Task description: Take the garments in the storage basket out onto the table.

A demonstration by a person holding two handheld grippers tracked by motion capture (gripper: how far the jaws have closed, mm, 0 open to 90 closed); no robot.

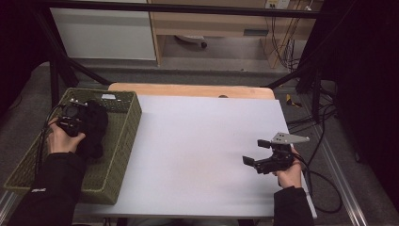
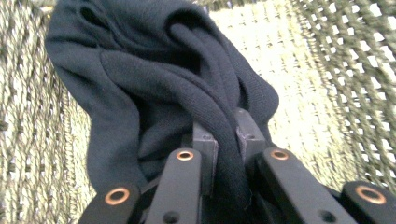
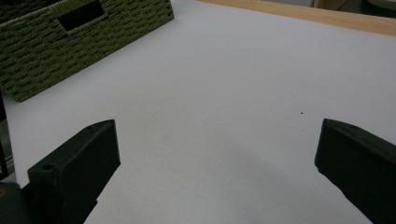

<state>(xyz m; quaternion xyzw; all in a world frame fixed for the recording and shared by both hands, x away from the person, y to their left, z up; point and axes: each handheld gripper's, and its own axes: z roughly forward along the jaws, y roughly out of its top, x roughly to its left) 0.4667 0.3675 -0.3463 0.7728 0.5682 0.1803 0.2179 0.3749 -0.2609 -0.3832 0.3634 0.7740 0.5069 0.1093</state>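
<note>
My left tongs [image 2: 224,140] pinch a fold of the dark cloth [image 2: 154,84] to lift it from the basket [image 1: 124,136], while my right tongs [image 1: 258,151] wait open above the bench [image 1: 197,141].

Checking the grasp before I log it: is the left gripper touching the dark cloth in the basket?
Touching. In the left gripper view, the left gripper has its jaws closed on a fold of the dark cloth, pinched between the pads, above the woven basket.
</note>
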